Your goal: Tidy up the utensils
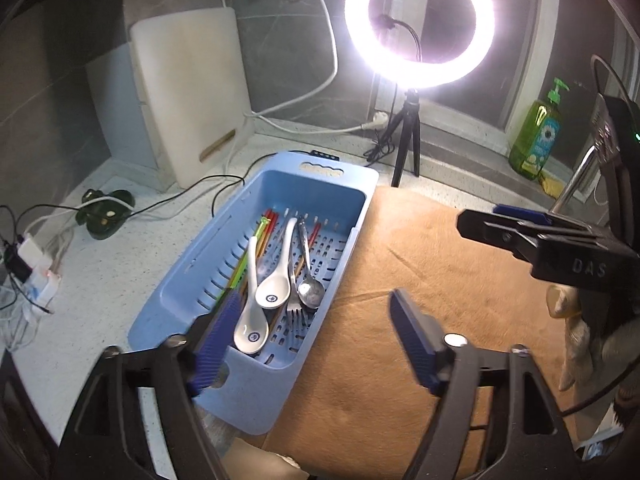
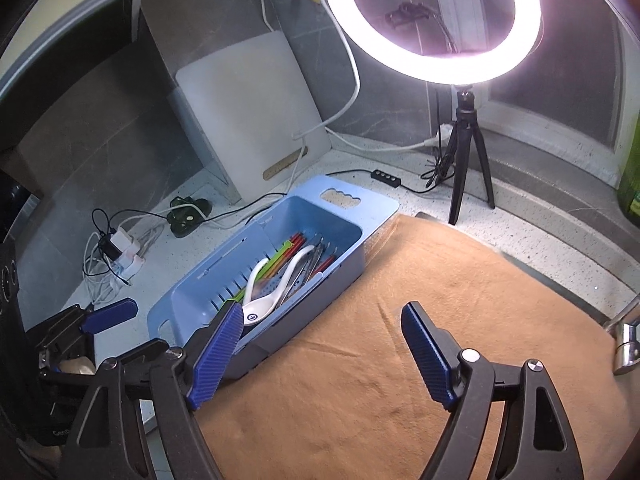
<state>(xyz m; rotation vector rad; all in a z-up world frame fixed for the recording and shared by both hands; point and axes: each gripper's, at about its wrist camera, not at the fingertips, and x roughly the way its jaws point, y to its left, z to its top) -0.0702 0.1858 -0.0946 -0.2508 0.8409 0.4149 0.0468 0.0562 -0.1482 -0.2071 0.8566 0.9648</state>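
Note:
A blue slotted basket (image 1: 344,186) sits on the counter beside a brown cloth (image 1: 440,280). It holds two white ceramic spoons (image 1: 276,284), a metal spoon (image 1: 310,292), a metal fork (image 1: 296,312) and coloured chopsticks (image 1: 266,224). My left gripper (image 1: 316,316) is open and empty, hovering over the basket's near end. My right gripper (image 2: 320,340) is open and empty above the cloth, next to the basket (image 2: 352,200). The right gripper also shows at the right edge of the left wrist view (image 1: 520,236). The left gripper's blue pad (image 2: 108,314) shows in the right wrist view.
A ring light on a black tripod (image 1: 408,140) stands behind the cloth. White cutting boards (image 1: 188,92) lean on the back wall. Chargers and cables (image 1: 32,264) lie at the left. A green soap bottle (image 1: 538,136) and a metal faucet (image 1: 576,180) are at the right.

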